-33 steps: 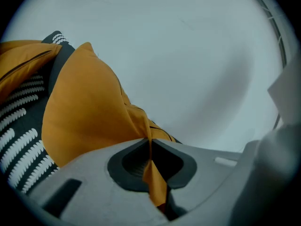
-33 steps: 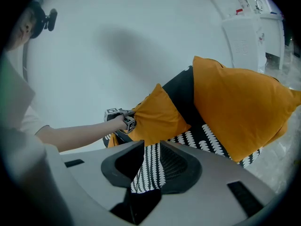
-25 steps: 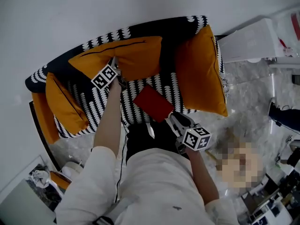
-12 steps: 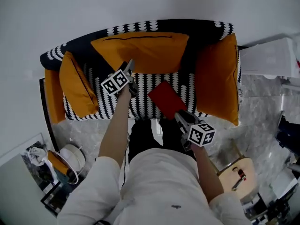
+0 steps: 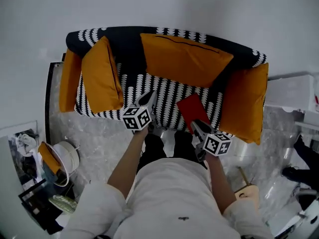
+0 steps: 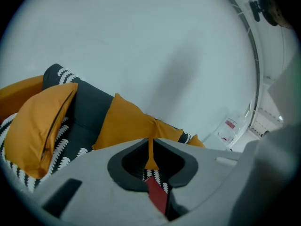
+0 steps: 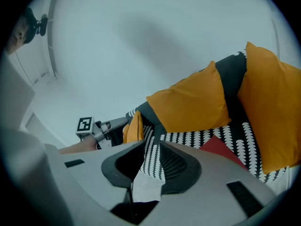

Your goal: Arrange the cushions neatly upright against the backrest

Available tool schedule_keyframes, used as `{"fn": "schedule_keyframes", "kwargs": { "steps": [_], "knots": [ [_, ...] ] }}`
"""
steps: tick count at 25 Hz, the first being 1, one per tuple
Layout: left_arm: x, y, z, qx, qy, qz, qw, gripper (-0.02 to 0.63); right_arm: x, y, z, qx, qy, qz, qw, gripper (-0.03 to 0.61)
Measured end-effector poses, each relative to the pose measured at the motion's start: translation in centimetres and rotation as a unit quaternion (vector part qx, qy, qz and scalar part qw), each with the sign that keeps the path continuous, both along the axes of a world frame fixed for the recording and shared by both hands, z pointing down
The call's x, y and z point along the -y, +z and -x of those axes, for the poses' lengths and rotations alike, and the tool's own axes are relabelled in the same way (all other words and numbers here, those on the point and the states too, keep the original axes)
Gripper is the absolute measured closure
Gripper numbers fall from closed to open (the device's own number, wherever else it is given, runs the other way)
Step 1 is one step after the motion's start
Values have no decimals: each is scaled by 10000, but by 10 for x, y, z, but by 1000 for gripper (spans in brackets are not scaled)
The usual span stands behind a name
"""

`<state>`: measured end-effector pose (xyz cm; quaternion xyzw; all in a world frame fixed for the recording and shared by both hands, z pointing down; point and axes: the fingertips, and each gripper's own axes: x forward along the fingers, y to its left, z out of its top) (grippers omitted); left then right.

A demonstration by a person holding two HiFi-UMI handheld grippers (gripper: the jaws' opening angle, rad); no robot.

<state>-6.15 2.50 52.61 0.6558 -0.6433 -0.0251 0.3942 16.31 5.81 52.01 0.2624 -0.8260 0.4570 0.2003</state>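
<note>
The black-and-white patterned sofa (image 5: 164,91) holds three orange cushions. The left cushion (image 5: 102,76) (image 6: 42,126) stands by the left armrest. The middle cushion (image 5: 184,59) (image 6: 127,126) (image 7: 188,105) leans against the backrest, and the right cushion (image 5: 246,106) (image 7: 273,107) stands against the right armrest. A flat red item (image 5: 193,111) (image 7: 221,149) lies on the seat. My left gripper (image 5: 148,99) (image 7: 113,125) hovers over the seat's front edge; its jaws have just been closing, with nothing between them. My right gripper (image 5: 196,127) is beside the red item's near edge, its jaws slightly apart and holding nothing.
A pale wall runs behind the sofa. A white box (image 5: 294,91) stands to the right, a round basket (image 5: 62,158) sits on the marble floor at left, and a wooden stool (image 5: 246,193) is at lower right. The person's legs stand close to the seat front.
My left gripper has pulled back from the middle cushion's lower edge to the seat's front edge. The right gripper stays near the red item. The view has swung, with the sofa further right.
</note>
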Motion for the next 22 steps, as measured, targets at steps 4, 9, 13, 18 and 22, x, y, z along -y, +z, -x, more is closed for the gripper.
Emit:
{"fn": "schedule_keyframes", "kwargs": {
  "steps": [4,9,13,18,22],
  "knots": [
    [-77,-31,43,-21,-80,-310,9995,592,-42,-12,72,159,-225,-77,9996,499],
    [-166,-63,107,272,-29,-636,9976,601,-100,-24,173,246,-773,-346,9961,522],
    [-233,-69,153,437,-311,-600,9968,601,-131,-33,243,263,-1349,-621,9886,540],
    [-299,-65,195,316,-970,-437,9938,601,-145,-39,310,304,-1956,-846,9766,557],
    [-323,-62,216,132,-1441,-373,9888,601,-141,-31,349,308,-2284,-899,9689,569]
  ]
}}
